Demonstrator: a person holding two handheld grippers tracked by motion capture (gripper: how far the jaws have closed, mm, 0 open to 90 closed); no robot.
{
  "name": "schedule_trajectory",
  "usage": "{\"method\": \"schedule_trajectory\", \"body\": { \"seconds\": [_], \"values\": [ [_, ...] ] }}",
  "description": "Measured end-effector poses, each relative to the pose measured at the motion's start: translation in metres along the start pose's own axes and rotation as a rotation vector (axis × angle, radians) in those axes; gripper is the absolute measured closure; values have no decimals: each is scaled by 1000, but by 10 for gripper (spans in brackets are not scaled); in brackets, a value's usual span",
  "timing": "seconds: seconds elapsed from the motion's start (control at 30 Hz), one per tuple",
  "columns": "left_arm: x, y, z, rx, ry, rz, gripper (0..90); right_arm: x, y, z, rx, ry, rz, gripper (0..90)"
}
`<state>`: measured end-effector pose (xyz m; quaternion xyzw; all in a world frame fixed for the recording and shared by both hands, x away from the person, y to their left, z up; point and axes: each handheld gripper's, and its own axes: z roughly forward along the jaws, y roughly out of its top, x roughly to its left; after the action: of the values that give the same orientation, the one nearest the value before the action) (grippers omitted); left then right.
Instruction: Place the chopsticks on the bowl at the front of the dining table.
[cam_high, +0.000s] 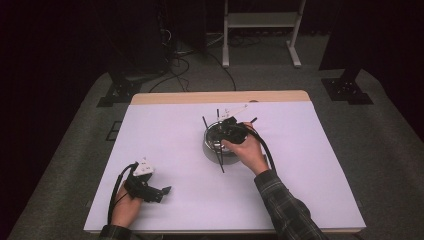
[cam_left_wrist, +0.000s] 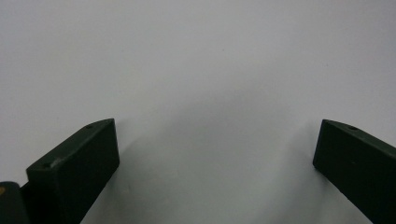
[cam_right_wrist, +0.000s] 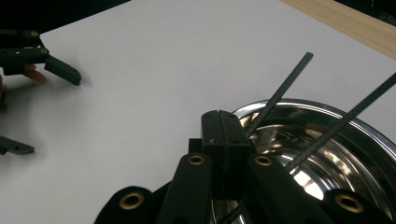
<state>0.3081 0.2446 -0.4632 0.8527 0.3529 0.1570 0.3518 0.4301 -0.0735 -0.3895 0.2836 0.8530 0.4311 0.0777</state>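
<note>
My right gripper (cam_right_wrist: 223, 128) has its jaws pressed together over the rim of one steel bowl (cam_right_wrist: 327, 140), and I cannot tell whether a stick is pinched between them. I count at least four thin black sticks (cam_high: 219, 159) leaning in the bowl (cam_high: 212, 148), which sits near the middle of the white table (cam_high: 165, 135). My left gripper (cam_high: 159, 192) rests near the table's front left corner, well apart, jaws spread wide and empty.
</note>
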Motion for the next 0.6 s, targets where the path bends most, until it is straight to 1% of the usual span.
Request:
{"method": "schedule_trajectory", "body": {
  "seconds": [0.17, 0.3, 0.43, 0.6],
  "values": [
    [0, 0, 0, -1, -1, -4, 0, -4, 3, 17, 29, -3, 8, 898],
    [0, 0, 0, 0, -2, -4, 0, -8, 2, 23, 40, -9, 21, 898],
    [0, 0, 0, 0, -1, -3, 0, -10, 1, 26, 45, -11, 29, 898],
    [0, 0, 0, 0, -1, -3, 0, -12, 0, 24, 45, -22, 32, 898]
  ]
}}
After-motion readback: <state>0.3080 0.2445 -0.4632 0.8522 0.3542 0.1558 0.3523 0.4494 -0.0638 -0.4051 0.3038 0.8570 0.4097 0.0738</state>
